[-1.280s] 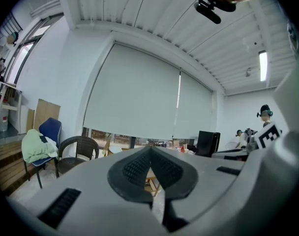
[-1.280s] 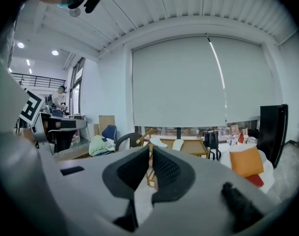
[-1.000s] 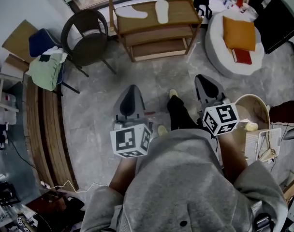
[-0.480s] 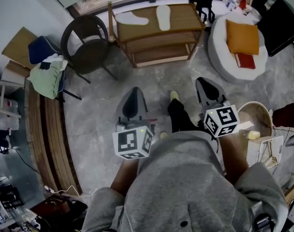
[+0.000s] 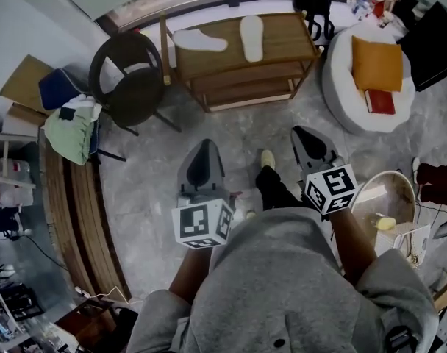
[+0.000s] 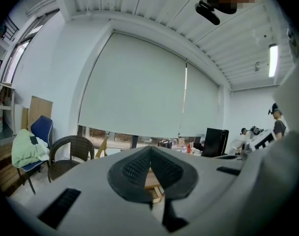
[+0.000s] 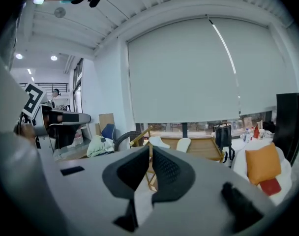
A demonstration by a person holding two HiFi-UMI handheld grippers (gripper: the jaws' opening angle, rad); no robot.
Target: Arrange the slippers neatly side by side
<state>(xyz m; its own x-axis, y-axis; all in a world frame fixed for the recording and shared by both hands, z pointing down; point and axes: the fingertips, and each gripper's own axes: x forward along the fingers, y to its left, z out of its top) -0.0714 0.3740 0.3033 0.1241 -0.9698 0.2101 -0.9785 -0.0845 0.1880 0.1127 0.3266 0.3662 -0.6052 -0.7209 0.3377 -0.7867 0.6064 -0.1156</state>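
left tongs (image 5: pixel 206 145), right tongs (image 5: pixel 302 132) nearer shelf (image 5: pixel 286 44) | slippers (image 5: pixel 251 37) atop, well ahead

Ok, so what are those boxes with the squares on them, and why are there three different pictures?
Those cubes are part of two hand-held grabbers. A person holds the left gripper and the right gripper. The top-down picture comes from a camera on the person's head. The other two come from cameras riding on each gripper, looking along it. Both grippers are pinched shut and hold nothing. Ahead stands a wooden shelf with two white slippers lying apart on top, at different angles.
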